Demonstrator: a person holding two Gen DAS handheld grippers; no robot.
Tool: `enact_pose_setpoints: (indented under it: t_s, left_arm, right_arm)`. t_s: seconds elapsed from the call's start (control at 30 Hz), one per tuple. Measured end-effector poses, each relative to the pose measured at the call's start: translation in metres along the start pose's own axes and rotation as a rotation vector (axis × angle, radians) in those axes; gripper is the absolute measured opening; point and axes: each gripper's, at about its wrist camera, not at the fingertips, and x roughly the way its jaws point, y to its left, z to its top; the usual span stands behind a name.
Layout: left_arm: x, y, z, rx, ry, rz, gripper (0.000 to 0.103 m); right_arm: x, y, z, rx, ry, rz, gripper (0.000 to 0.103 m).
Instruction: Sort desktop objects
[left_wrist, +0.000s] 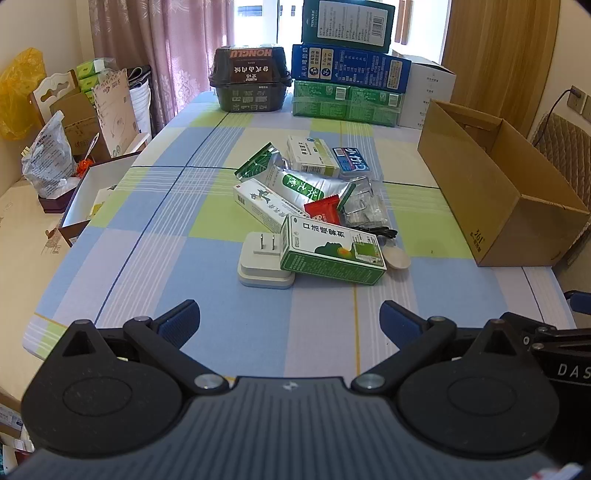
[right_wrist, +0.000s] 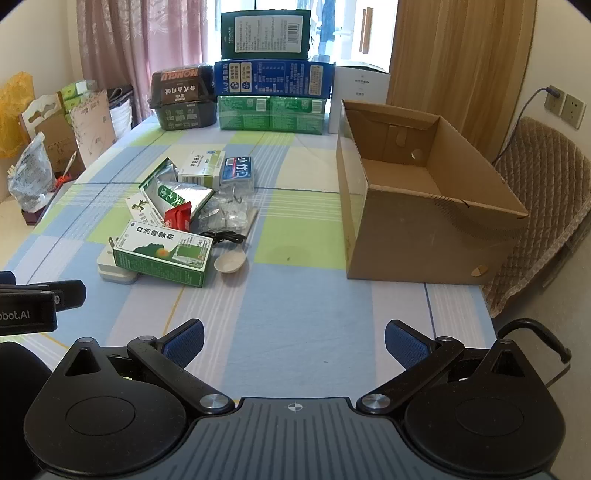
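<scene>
Both my left hand-held gripper (left_wrist: 290, 319) and right hand-held gripper (right_wrist: 294, 341) hang spread and empty. Just ahead lies the green box (left_wrist: 332, 251); I'd square the pads across its narrow sides before carrying it to the cardboard box (right_wrist: 424, 206).

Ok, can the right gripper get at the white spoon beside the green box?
Probably yes: the right gripper is open and empty, the spoon lies exposed on the tablecloth, nothing between them.
</scene>
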Motion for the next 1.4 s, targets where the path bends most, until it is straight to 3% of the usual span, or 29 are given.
enact_pose_setpoints:
  t_s: [1.4]
  left_arm:
    - [0.0004, 0.0006, -0.0027, 0.008, 0.001, 0.000, 0.102]
  right_arm:
    - [0.0034, -0.0018, 0.0004, 0.007, 0.011, 0.003, 0.101]
